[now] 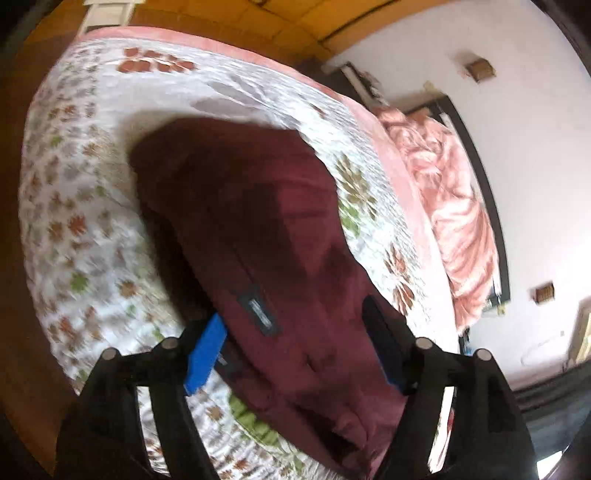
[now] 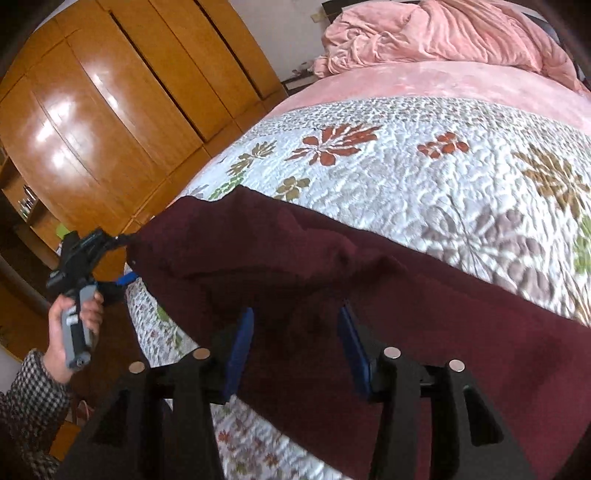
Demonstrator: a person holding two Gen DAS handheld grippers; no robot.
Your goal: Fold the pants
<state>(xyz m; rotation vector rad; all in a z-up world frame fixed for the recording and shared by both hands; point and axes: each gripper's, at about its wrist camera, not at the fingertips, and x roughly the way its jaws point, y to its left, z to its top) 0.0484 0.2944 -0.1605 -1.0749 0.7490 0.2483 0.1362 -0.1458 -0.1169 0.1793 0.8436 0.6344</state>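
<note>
Dark maroon pants (image 1: pixel 266 236) lie on a floral quilted bed and also fill the lower middle of the right wrist view (image 2: pixel 332 280). My left gripper (image 1: pixel 295 343) is open, its blue-padded fingers on either side of the pants' edge near a black label (image 1: pixel 258 310). It also shows at the left of the right wrist view (image 2: pixel 125 258), at the pants' corner. My right gripper (image 2: pixel 295 343) is open, its blue pads straddling the maroon cloth.
The white floral quilt (image 2: pixel 406 173) covers the bed, with a pink sheet and a crumpled pink blanket (image 2: pixel 443 33) at the head. A wooden wardrobe (image 2: pixel 110 92) stands beside the bed. A white wall (image 1: pixel 517 110) is beyond.
</note>
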